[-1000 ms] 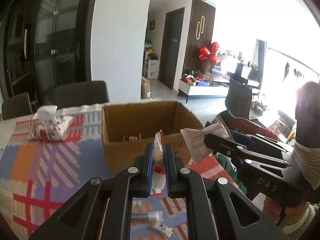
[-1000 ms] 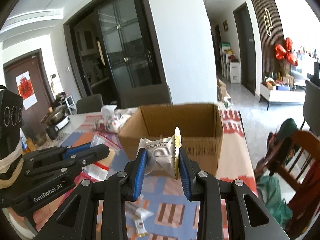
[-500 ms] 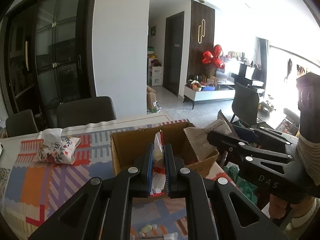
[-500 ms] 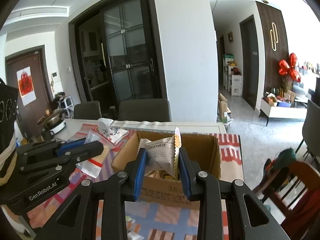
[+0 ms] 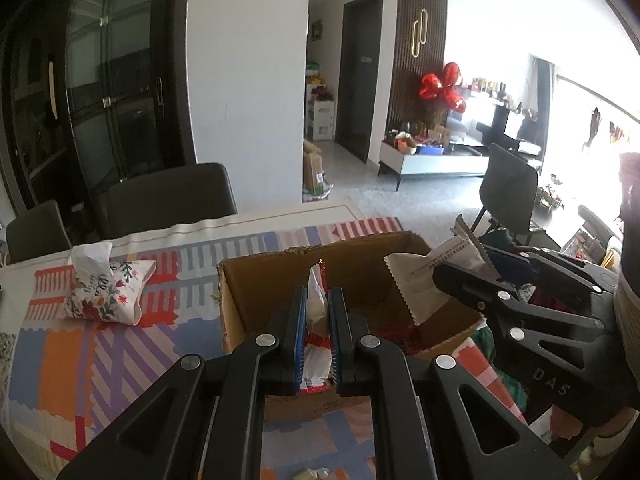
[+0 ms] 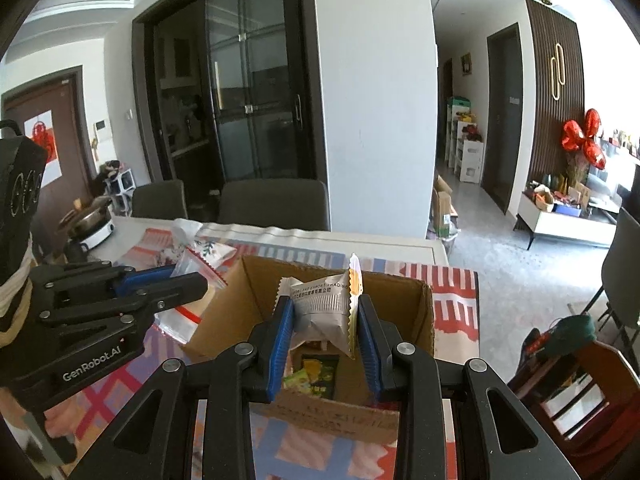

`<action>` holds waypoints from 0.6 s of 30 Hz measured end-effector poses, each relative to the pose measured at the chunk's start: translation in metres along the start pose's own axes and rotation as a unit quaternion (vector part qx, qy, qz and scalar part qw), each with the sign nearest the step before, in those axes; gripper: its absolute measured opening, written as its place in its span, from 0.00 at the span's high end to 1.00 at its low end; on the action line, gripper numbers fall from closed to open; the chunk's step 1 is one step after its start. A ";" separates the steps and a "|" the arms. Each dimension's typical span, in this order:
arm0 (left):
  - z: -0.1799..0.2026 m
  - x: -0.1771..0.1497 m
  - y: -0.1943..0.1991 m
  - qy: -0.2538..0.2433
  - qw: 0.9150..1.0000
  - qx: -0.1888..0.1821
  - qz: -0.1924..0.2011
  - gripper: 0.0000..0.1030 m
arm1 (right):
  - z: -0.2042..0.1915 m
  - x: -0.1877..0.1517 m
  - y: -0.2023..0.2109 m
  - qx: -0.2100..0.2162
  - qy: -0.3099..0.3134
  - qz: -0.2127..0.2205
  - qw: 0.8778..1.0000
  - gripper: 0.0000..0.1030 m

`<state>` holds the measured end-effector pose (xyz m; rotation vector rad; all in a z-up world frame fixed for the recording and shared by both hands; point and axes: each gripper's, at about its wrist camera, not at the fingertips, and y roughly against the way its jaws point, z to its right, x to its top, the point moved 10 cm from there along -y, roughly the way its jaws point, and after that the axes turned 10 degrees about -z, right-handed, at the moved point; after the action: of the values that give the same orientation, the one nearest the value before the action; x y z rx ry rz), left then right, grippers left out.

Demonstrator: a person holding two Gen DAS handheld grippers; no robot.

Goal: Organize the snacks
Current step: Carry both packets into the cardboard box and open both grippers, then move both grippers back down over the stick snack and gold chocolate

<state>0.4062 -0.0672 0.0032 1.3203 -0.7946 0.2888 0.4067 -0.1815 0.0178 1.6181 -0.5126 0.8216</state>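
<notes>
An open cardboard box (image 5: 244, 308) stands on the patterned tablecloth (image 5: 60, 360). My left gripper (image 5: 317, 300) is shut on a clear zip bag with a red stripe (image 5: 318, 354), held upright above the box's near edge. In the right wrist view this left gripper (image 6: 176, 280) comes in from the left with the zip bag (image 6: 188, 314) beside the cardboard box (image 6: 224, 320). Over the box opening, my right gripper (image 6: 323, 308) is shut on a silvery snack packet (image 6: 320, 314). Several snack packs (image 6: 316, 372) lie inside. From the left wrist, the right gripper (image 5: 460, 276) and its packet (image 5: 420, 280) hang over the box's right side.
A flowered tissue pouch (image 5: 104, 292) lies on the cloth left of the box. Dark chairs (image 5: 168, 196) stand behind the table. A cooking pot (image 6: 90, 224) sits at the far left corner. Small wrapped snacks (image 5: 312, 474) lie on the near cloth. A wooden chair (image 6: 580, 380) stands to the right.
Both grippers have travelled forward toward the box, each keeping its item. The box has gone from ahead of the fingers to under them, and its inside shows.
</notes>
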 end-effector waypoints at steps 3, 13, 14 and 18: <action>-0.005 -0.003 -0.002 -0.004 1.000 0.026 0.001 0.60 | 0.004 -0.003 -0.007 -0.016 0.004 -0.011 1.000 0.58; -0.007 -0.044 0.035 -0.017 0.997 0.075 0.031 0.52 | -0.010 -0.034 0.014 -0.023 0.015 0.003 1.000 0.44; -0.006 -0.048 0.039 -0.019 0.996 0.075 0.032 0.51 | -0.012 -0.038 0.017 -0.022 0.015 0.004 1.000 0.44; -0.002 -0.069 0.049 -0.028 0.997 0.070 0.027 0.50 | -0.026 -0.058 0.026 -0.008 0.016 -0.005 1.000 0.44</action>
<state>0.3278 -0.0364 -0.0061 1.4451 -0.8710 0.3554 0.3442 -0.1681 -0.0067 1.5897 -0.4873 0.8334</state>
